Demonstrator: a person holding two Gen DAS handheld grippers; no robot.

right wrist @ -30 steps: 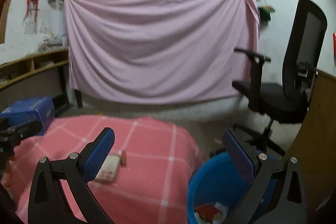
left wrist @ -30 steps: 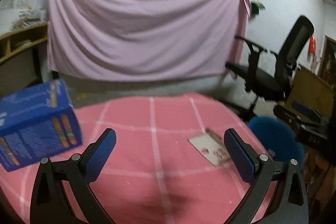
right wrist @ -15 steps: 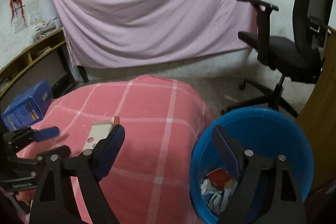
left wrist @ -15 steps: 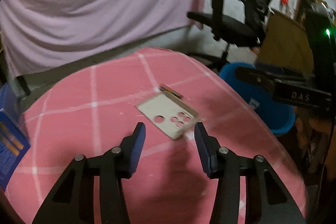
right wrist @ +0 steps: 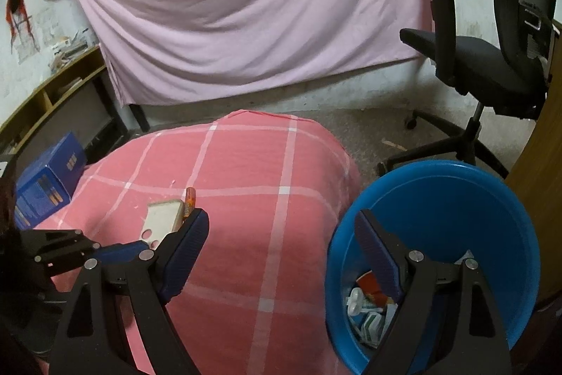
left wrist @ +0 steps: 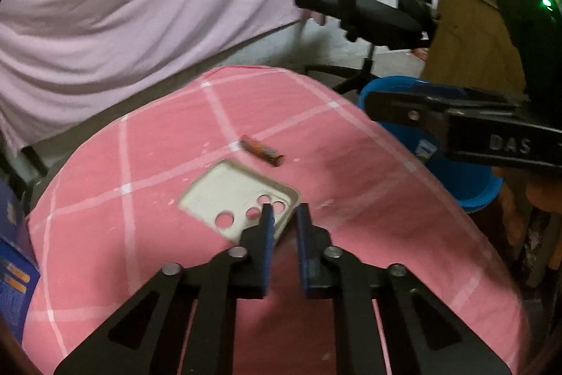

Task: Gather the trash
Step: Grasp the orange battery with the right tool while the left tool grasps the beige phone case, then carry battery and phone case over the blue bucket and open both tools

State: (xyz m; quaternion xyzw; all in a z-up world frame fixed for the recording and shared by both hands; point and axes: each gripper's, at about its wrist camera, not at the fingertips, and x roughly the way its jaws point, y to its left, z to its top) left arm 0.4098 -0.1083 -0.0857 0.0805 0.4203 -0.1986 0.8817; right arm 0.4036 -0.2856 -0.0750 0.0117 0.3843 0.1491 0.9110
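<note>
**Left claw closing, right claw spread wide**

The left claw (left wrist: 283, 224) is pitched steeply downward, its jaws closing to a narrow gap; whether the pads are pressed on anything is hard to tell from this angle. The right claw (right wrist: 281, 231) is also angled downward, its blue-padded fingers (right wrist: 186, 241) held wide apart with nothing gripped between them.

Brightness: dim indoor light in both views, colours muted and slightly grainy.
Shadows: soft dark patch on the pink checked cloth (left wrist: 351, 227) just ahead of the left claw (left wrist: 283, 217).
Glare: a small green lamp (left wrist: 545, 1) glows at the left view's right edge.
Blur: office chair (left wrist: 379, 6) and far wall smeared in the left view; right view sharper.
Distortion: strong fisheye bending, black vignette in the corners.
</note>
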